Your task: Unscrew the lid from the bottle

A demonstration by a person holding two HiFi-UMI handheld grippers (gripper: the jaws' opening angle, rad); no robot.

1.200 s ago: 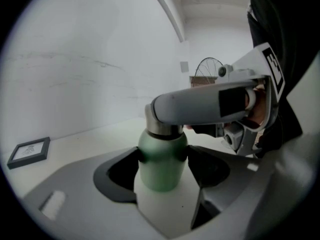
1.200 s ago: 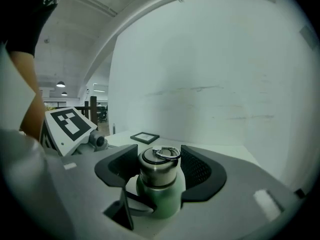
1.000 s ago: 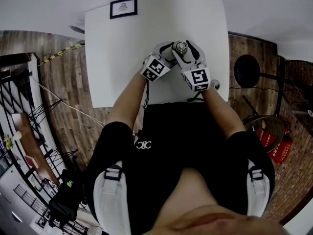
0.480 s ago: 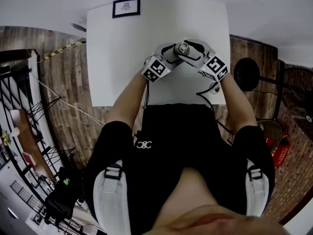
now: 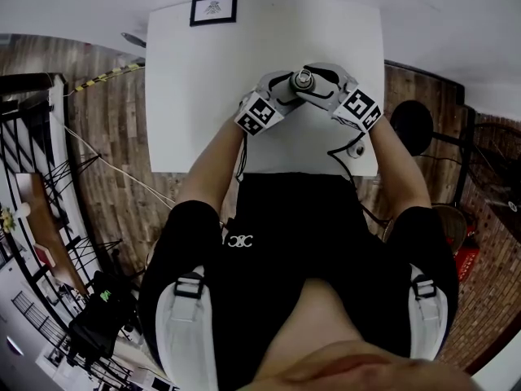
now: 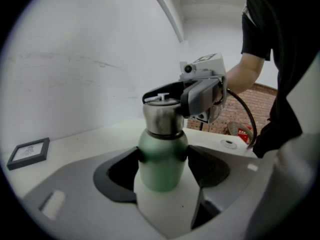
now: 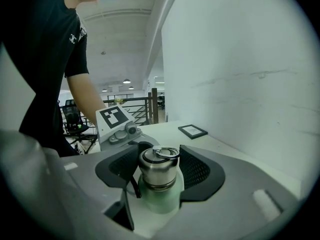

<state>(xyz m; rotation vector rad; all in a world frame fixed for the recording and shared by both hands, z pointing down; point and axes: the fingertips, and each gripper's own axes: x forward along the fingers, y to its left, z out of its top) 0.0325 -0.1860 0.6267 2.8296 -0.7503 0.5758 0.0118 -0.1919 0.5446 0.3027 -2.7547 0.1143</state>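
A green bottle (image 6: 161, 163) with a steel lid (image 6: 160, 115) stands upright on the white table (image 5: 195, 96). In the head view the lid (image 5: 304, 78) shows from above between both grippers. My left gripper (image 6: 162, 161) is shut on the green body, one pad on each side. My right gripper (image 7: 159, 170) is shut on the steel lid (image 7: 158, 168), which has a ring on top; the green body (image 7: 160, 198) shows below it. In the head view the left gripper (image 5: 281, 90) comes from the left and the right gripper (image 5: 319, 90) from the right.
A small framed card (image 5: 214, 9) lies at the table's far edge. A small round disc (image 5: 356, 148) sits near the table's front right corner, with a black cable beside it. A black stool (image 5: 411, 117) stands to the right of the table on the wooden floor.
My right gripper has swung round the lid: its marker cube went from in front of the bottle out to the right. The left gripper and the bottle stayed in place.
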